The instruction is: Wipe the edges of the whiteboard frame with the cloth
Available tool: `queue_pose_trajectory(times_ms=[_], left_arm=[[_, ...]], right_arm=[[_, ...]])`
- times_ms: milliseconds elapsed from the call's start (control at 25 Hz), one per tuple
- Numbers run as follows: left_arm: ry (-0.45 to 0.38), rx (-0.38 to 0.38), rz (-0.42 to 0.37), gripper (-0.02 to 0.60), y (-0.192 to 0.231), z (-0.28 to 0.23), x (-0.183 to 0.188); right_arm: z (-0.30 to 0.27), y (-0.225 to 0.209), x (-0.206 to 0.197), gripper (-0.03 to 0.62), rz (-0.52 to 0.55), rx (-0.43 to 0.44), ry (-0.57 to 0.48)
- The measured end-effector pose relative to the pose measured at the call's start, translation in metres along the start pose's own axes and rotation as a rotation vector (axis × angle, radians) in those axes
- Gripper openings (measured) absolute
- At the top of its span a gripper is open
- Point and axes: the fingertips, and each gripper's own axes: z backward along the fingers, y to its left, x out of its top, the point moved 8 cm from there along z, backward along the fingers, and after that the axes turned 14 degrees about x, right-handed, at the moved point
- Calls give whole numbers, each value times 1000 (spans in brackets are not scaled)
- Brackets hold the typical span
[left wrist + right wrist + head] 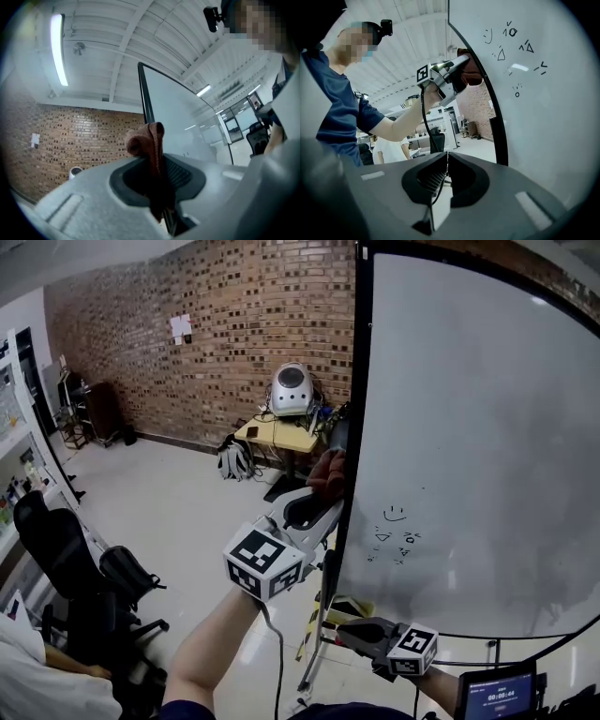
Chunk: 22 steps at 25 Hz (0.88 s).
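A reddish-brown cloth is pinched in my left gripper, which is shut on it and holds it against the black left edge of the whiteboard frame, about halfway up. In the left gripper view the cloth bunches out above the jaws, with the frame edge just behind it. My right gripper hangs low by the board's bottom left corner, shut and empty. In the right gripper view its jaws meet with nothing between them, and the left gripper and cloth show against the frame.
Small doodles mark the white board surface. Black office chairs stand at the left and a low yellow table with a white round device sits by the brick wall. A timer screen is at the bottom right.
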Motion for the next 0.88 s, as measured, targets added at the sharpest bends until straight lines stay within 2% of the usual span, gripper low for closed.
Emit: queue_pose_trajectory(times_ms=[160, 320, 640, 880], left_arm=[[-34, -7, 49, 77, 5, -8, 16], [-77, -18, 66, 77, 5, -16, 34], [-134, -17, -3, 77, 19, -26, 77], [-171, -17, -40, 77, 22, -31, 105]], right_arm=[[4, 1, 16, 14, 41, 10, -27], [10, -6, 33, 14, 50, -28, -92], [-1, -13, 96, 12, 169, -101, -81], [4, -4, 127, 12, 228, -109, -153]])
